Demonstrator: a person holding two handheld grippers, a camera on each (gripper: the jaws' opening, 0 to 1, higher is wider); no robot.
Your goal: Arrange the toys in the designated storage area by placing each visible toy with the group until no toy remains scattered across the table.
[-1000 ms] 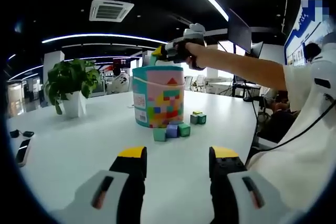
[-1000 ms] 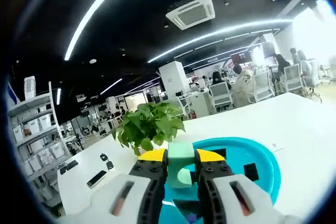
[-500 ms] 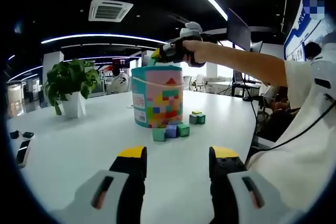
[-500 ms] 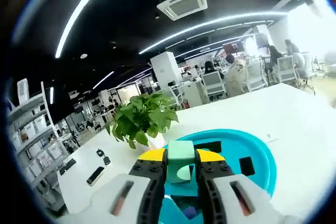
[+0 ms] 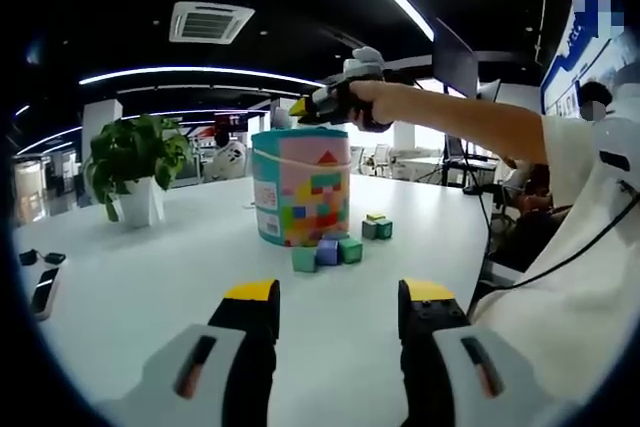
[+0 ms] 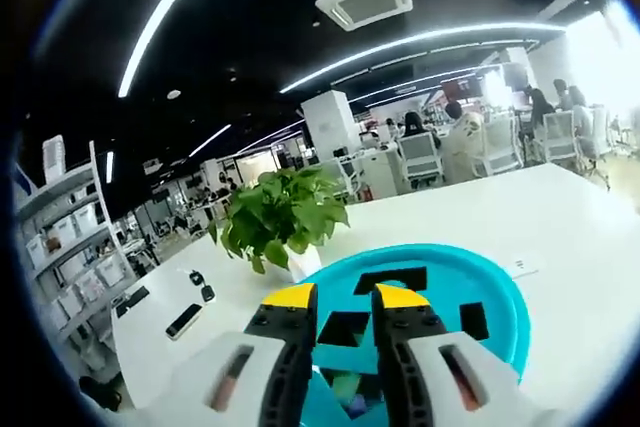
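The right tongs (image 6: 337, 299) hang over the teal lid (image 6: 497, 299) of the toy bucket, jaws slightly parted with nothing between them. Dark shape-sorter holes pierce the lid, and a green block (image 6: 345, 384) lies inside below them. A potted plant (image 6: 280, 222) stands on the white counter (image 6: 560, 217) beyond, with phones (image 6: 184, 320) to its left.

Plastics and a smooth white tabletop

We see a smooth, faintly glossy white table (image 5: 150, 247) carrying a tub (image 5: 300, 185) whose wall looks like printed paper or card (we cannot tell which), under a glossy teal plastic lid (image 6: 480, 292). The small blocks (image 5: 327, 250) beside it look matt. Both the left gripper (image 5: 338, 322) and right gripper (image 6: 338, 312) show matt black jaws with yellow tips and smooth grey plastic shells. The plant pot (image 5: 138, 199) looks smooth and white.
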